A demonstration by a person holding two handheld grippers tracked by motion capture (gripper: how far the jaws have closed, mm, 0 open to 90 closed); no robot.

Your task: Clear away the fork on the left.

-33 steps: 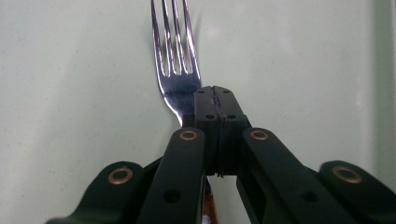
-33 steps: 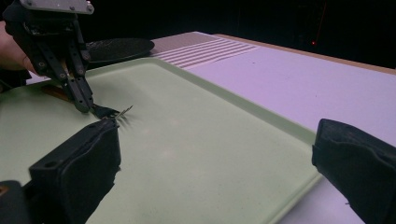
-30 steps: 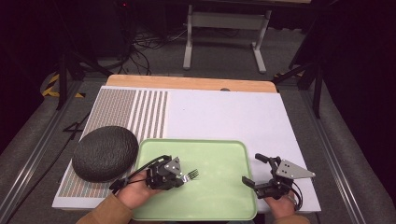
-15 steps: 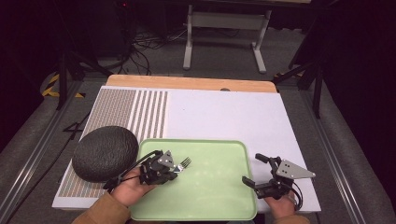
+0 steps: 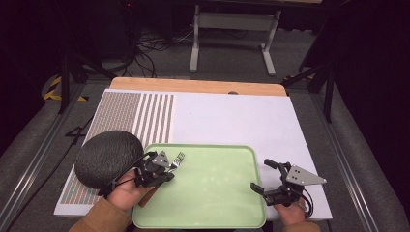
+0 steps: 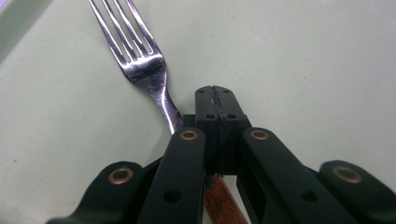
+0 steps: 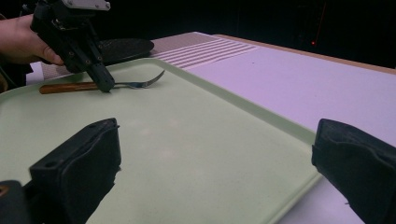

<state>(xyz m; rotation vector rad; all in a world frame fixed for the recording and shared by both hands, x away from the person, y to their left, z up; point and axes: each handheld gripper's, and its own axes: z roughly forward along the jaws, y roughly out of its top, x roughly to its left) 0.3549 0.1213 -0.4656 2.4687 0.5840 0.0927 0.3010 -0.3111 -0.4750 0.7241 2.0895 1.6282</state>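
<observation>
A fork with a brown wooden handle (image 5: 178,157) lies on the pale green tray (image 5: 217,198), near its back left corner, tines pointing away and to the right. My left gripper (image 5: 168,169) is shut on the fork (image 6: 144,70) where the metal neck meets the handle; the neck runs under the closed jaws (image 6: 215,93). The right gripper view shows that gripper (image 7: 105,86) pointing steeply down onto the fork (image 7: 135,84). My right gripper (image 5: 261,175) hovers at the tray's right edge, open and holding nothing, its two pads wide apart over the tray (image 7: 187,140).
A dark grey domed object (image 5: 106,157) sits just left of the tray, close to the left hand. The tray rests on a white board (image 5: 232,116) with a striped patch (image 5: 140,113) at the back left. Cables and a stand lie beyond the table.
The left gripper has slid back and to the left across the tray, and the fork has gone with it. The right gripper has stayed where it was.
</observation>
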